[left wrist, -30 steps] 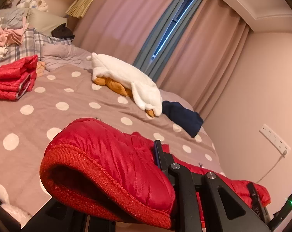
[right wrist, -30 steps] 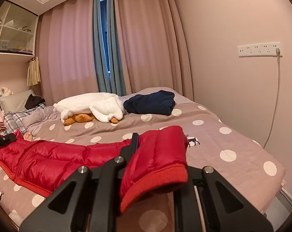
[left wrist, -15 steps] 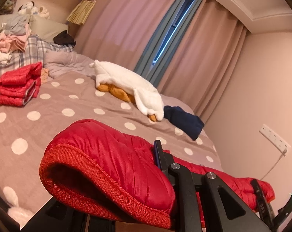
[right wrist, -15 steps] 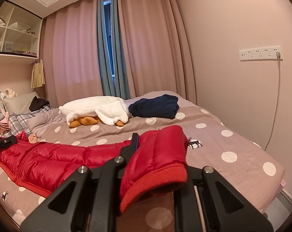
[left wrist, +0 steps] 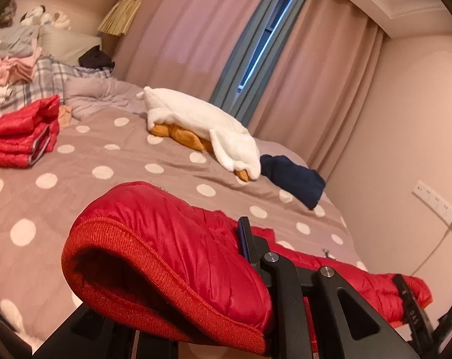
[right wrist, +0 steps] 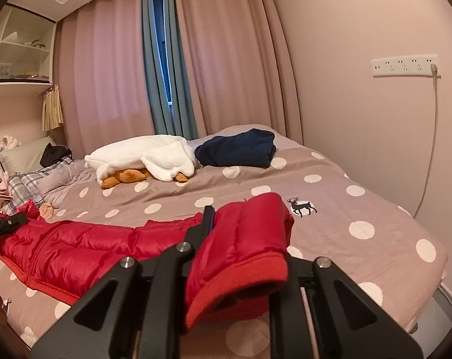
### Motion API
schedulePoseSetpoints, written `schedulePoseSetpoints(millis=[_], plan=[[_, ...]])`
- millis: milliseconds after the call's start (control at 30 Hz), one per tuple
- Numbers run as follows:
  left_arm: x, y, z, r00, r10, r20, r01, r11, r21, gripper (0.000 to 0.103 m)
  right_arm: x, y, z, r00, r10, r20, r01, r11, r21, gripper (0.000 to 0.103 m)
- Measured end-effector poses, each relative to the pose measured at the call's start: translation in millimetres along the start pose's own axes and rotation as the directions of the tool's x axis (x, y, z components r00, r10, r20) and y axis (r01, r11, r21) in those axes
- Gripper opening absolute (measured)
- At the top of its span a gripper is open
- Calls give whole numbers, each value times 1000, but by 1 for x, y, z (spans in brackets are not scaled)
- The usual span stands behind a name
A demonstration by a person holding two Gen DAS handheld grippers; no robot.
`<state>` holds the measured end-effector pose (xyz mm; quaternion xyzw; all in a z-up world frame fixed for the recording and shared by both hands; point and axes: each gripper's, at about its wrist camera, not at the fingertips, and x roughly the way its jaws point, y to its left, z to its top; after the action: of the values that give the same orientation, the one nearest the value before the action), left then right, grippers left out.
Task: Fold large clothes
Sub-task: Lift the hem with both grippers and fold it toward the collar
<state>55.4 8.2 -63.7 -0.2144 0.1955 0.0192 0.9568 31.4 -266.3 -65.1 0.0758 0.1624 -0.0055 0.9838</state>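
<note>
Red puffer jacket [right wrist: 76,248] stretched between two tools over the near edge of the bed [right wrist: 360,209]
Left tool [left wrist: 238,239] pinches one ribbed cuff, right tool [right wrist: 217,221] pinches the other; jacket body lies along the bed edge

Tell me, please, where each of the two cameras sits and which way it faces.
Left wrist: on the left claw, looking across the polka-dot bed toward the curtained window; its black fingers, shut on a red puffer jacket's cuff, show.
Right wrist: on the right claw, facing the same window; its fingers grip the other cuff.
Shared: red jacket, white plush blanket, navy garment, wall socket strip.
</note>
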Motion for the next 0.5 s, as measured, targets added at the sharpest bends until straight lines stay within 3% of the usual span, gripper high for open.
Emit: schedulePoseSetpoints(millis=[267, 367, 500], plan=[[36, -4, 14, 1000, -20, 7, 20, 999, 39, 18, 33, 2, 9, 1000, -15, -3, 15, 1000, 0, 15], [62, 4, 15, 999, -41, -18, 41, 999, 31, 18, 59, -1, 15, 999, 4, -34, -3, 1000, 15, 15], [96, 3, 10, 999, 2, -52, 3, 996, 87, 18, 102, -3, 10, 995, -8, -104, 12, 999, 37, 16]])
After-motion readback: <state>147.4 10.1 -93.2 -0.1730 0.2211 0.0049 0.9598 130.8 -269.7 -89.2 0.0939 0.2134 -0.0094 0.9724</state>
